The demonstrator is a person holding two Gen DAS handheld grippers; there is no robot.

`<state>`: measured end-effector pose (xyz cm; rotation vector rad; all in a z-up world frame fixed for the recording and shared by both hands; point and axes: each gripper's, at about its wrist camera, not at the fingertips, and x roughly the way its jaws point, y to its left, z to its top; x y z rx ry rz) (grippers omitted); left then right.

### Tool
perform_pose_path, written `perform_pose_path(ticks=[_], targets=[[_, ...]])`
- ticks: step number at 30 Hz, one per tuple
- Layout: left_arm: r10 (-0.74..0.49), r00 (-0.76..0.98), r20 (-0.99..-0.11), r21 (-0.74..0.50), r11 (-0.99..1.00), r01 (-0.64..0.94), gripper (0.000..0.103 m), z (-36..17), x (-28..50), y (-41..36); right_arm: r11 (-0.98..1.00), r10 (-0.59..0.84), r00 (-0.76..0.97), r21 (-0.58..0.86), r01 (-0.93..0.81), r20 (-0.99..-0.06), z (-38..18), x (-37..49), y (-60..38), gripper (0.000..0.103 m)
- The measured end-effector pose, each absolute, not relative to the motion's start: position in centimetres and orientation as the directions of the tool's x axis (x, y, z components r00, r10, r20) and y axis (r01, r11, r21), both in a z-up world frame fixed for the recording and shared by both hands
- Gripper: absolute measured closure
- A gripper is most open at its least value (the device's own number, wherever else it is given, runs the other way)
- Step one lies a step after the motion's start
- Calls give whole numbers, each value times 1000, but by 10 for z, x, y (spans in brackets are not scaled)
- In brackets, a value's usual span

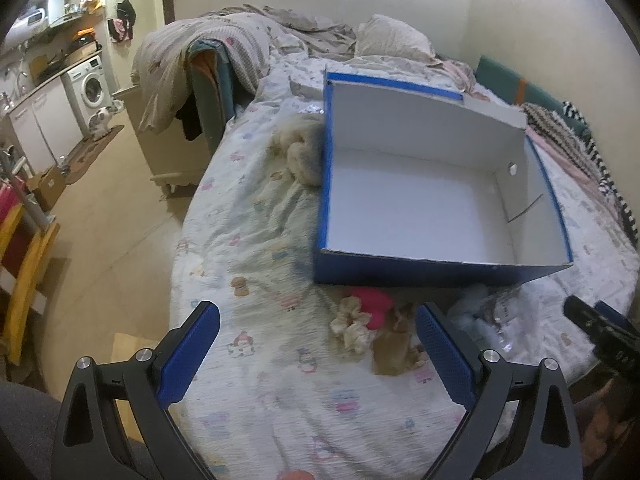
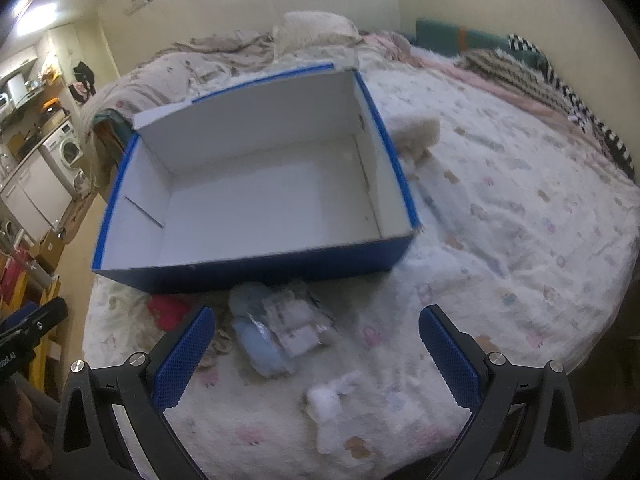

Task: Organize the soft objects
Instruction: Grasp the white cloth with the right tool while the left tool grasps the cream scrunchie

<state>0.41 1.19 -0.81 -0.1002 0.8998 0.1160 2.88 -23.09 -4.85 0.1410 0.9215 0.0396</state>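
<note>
A blue cardboard box with a bare white inside stands open on the bed; its front wall also shows in the right wrist view. In front of it lie a pink soft item, a cream scrunchie and a brown plush. My left gripper hangs open above them, holding nothing. A light blue plush in clear wrap and a small white plush bunny lie under my open right gripper. A cream fluffy item rests against the box's side.
The bed is covered by a printed quilt, with bunched bedding and a pillow at the back. A striped blanket lies along the far edge. Left of the bed are bare floor, a washing machine and a yellow rack.
</note>
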Motion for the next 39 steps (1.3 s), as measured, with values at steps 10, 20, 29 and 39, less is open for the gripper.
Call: perform_pose_path(ticks=[10, 20, 29, 39], targets=[[122, 531, -839, -10, 971, -240, 5, -22, 13, 39, 930, 206, 305, 283, 233, -930, -116, 42, -278, 0], [80, 443, -893, -72, 946, -315, 5, -42, 20, 68, 987, 142, 113, 149, 53, -983, -164, 48, -219, 31], [-10, 353, -936, -111, 957, -267, 14, -71, 36, 52, 960, 279, 162, 279, -19, -947, -149, 46, -201, 76], [-57, 292, -955, -86, 992, -87, 44, -100, 60, -10, 933, 356, 149, 342, -111, -923, -149, 39, -167, 76]])
